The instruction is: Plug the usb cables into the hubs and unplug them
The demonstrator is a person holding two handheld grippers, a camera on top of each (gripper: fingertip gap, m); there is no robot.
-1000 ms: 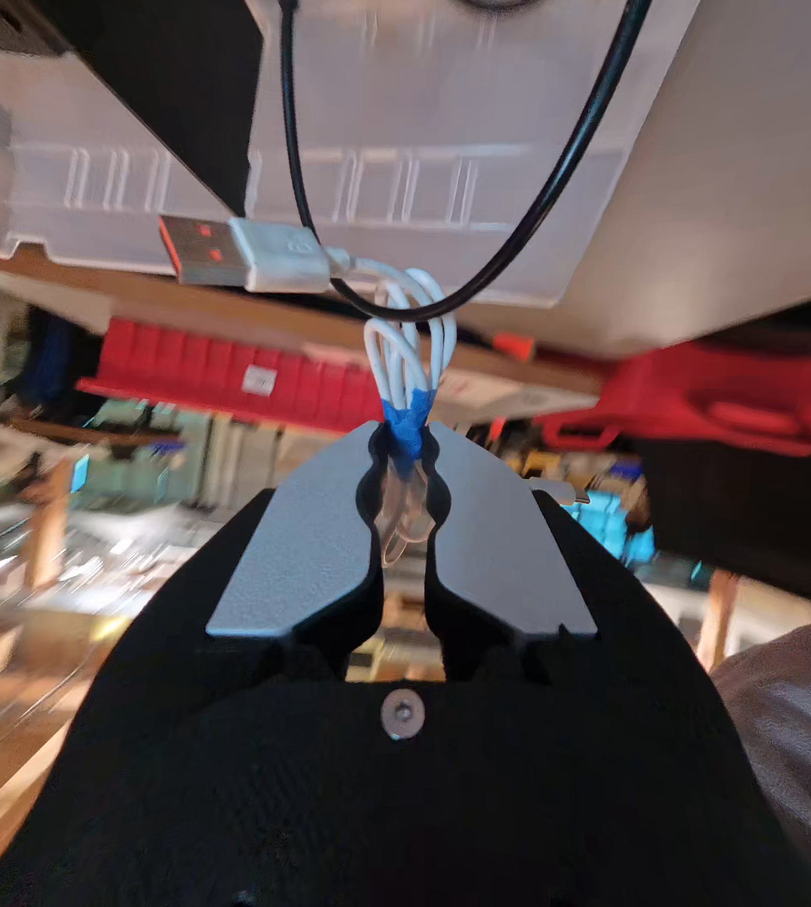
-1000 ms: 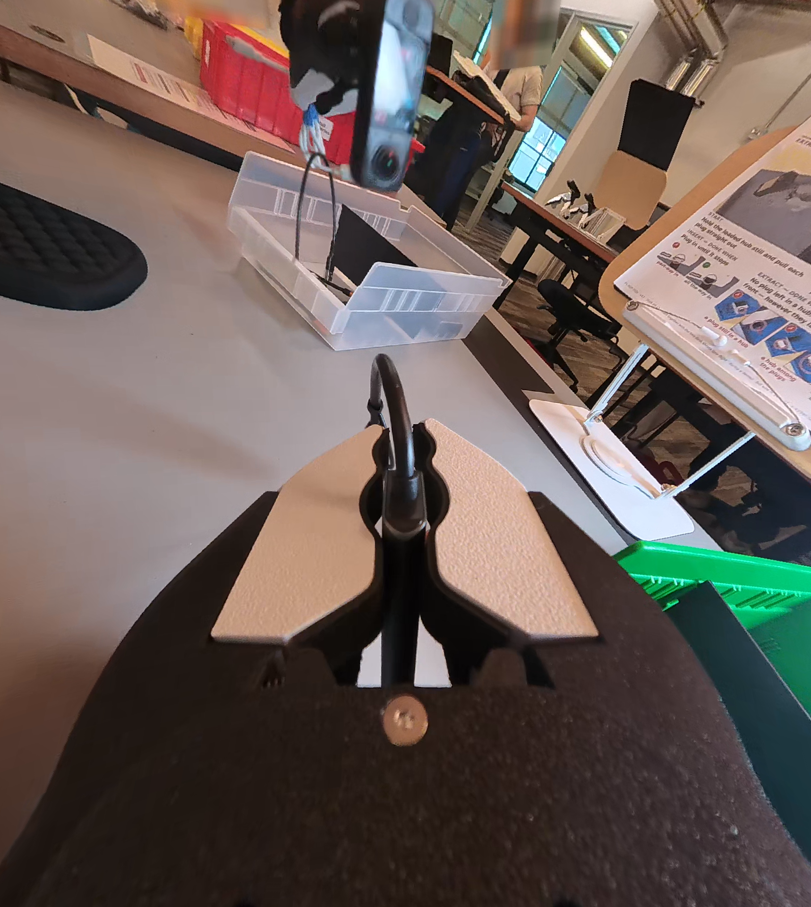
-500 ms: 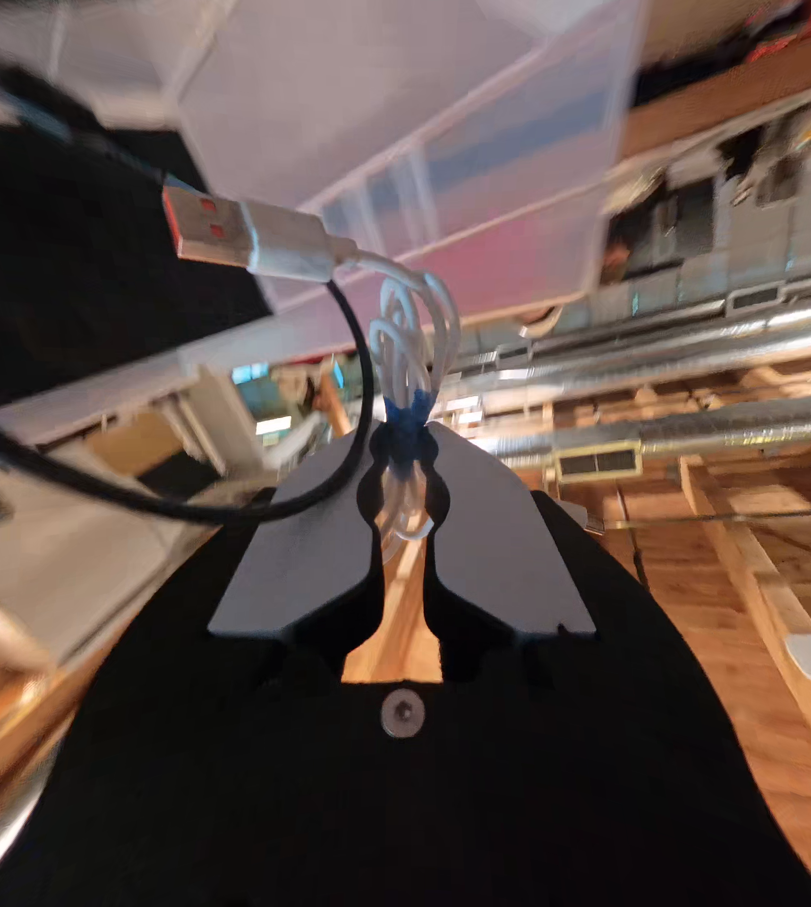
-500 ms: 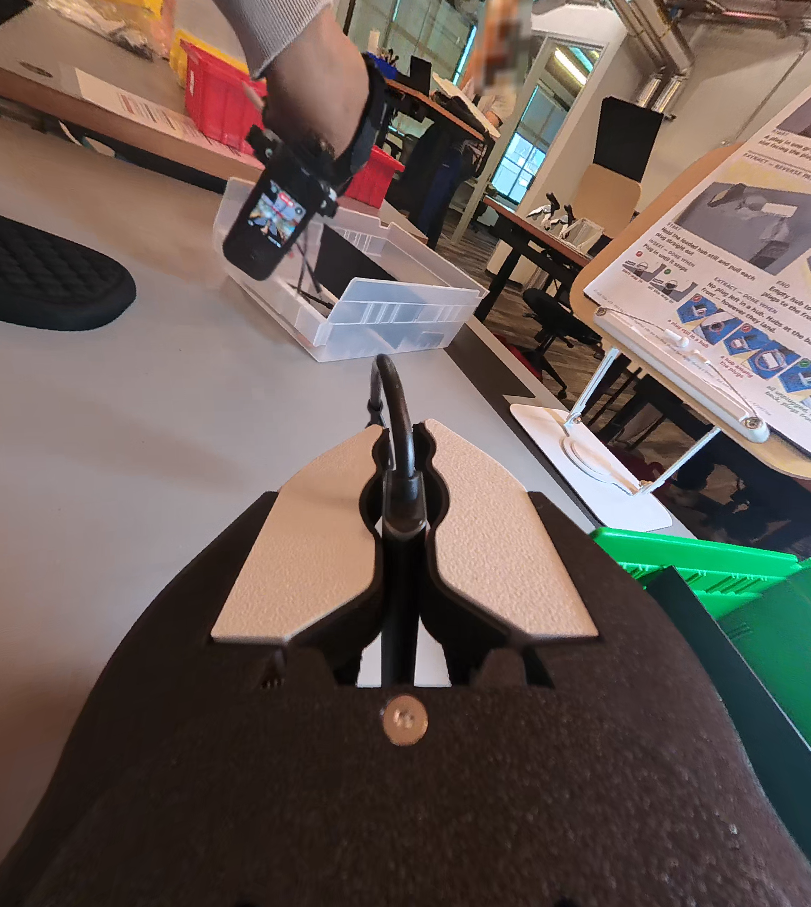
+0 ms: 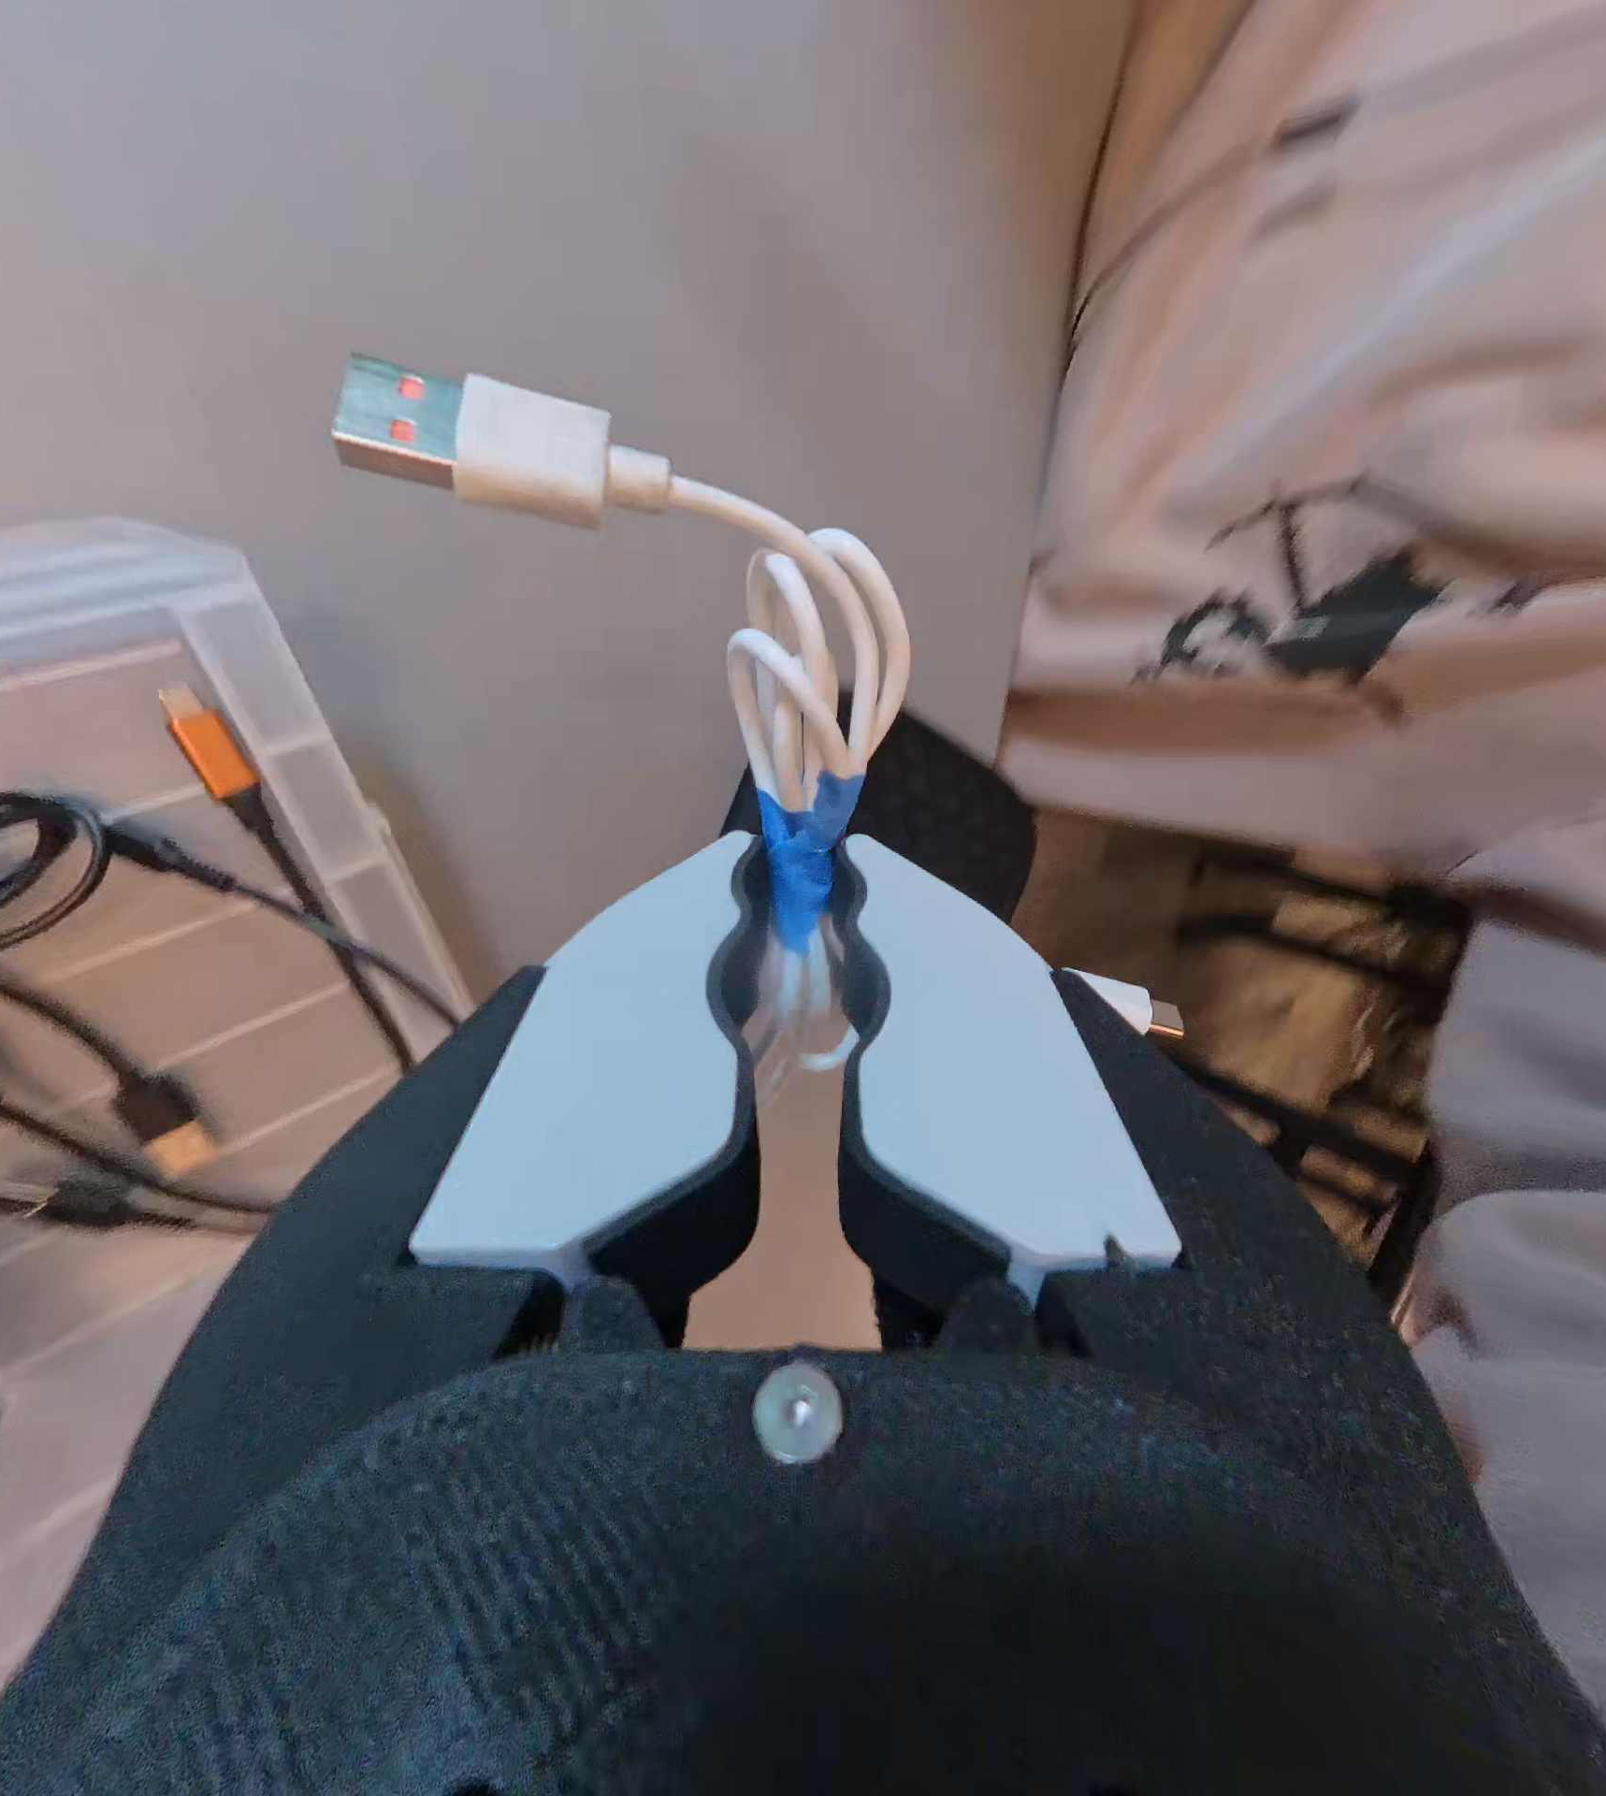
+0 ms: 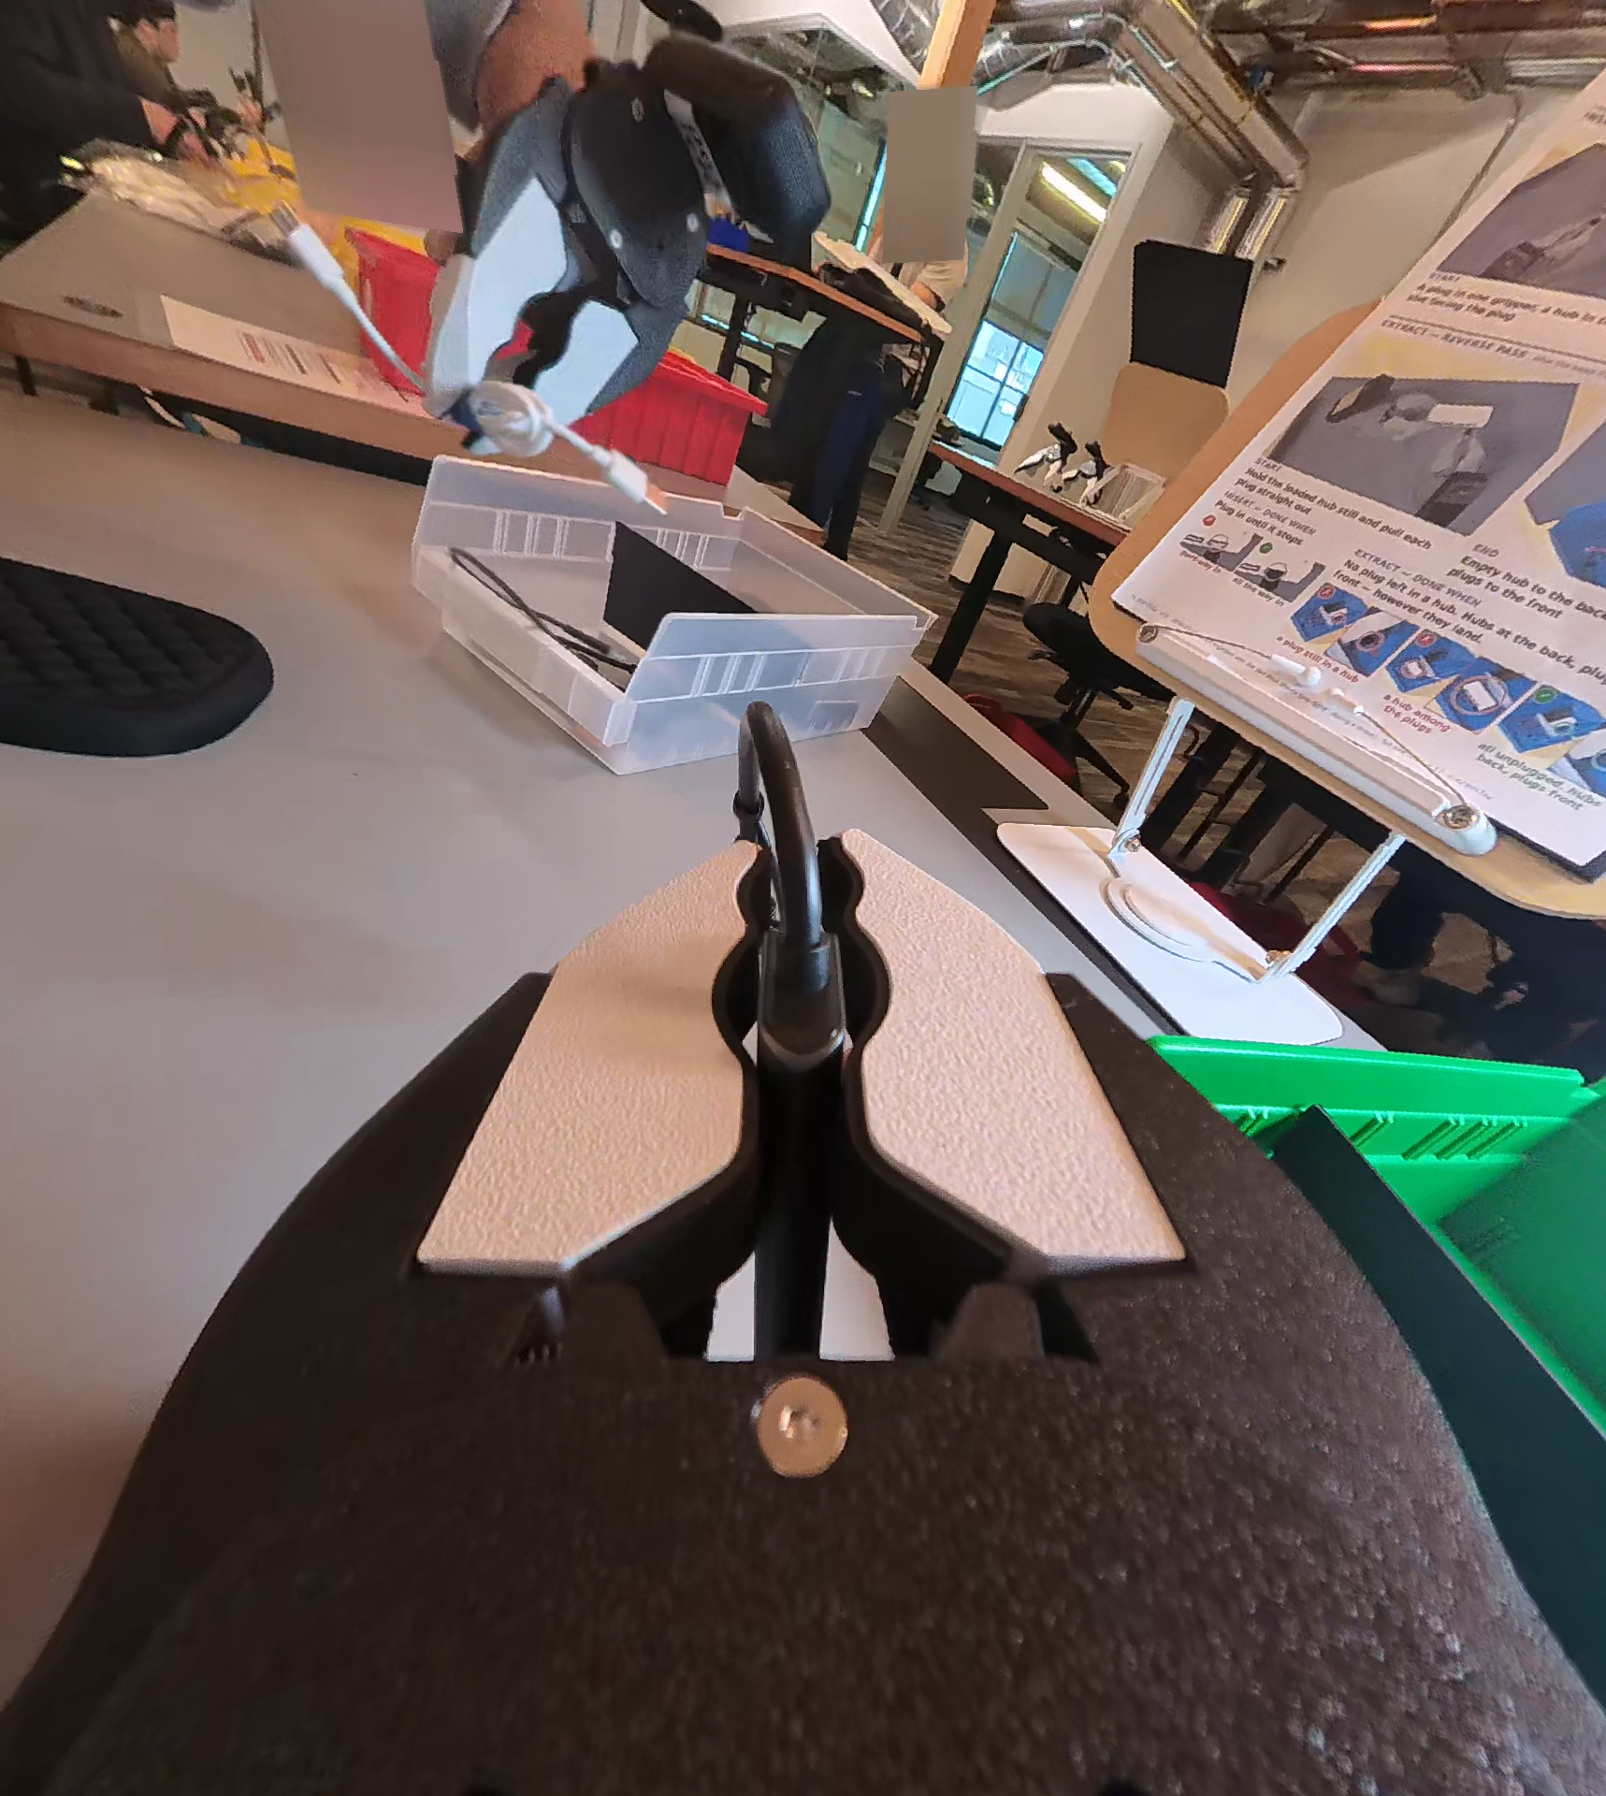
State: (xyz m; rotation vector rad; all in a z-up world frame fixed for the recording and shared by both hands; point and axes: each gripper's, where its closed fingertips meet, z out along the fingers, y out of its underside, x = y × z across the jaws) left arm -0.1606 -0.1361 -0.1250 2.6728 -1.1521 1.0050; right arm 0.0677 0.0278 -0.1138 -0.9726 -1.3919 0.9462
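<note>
An open workshop or lab. Long work desks (image 6: 1022, 476) stand in rows under bare ceiling ducts (image 6: 1197, 87). Red parts bins (image 6: 672, 408) and a propped instruction sheet (image 6: 1498, 544) sit around.

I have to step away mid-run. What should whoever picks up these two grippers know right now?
Left gripper: shut on the white USB cable at its blue-taped bundle, plug free in the air, raised above the clear tray.
Right gripper: shut on a black hub with a short black lead, low over the grey table.
Done: both things picked up.
Left: nothing looks plugged in; bring the plug to the hub, insert, then unplug. More cables wait in the tray.
</note>
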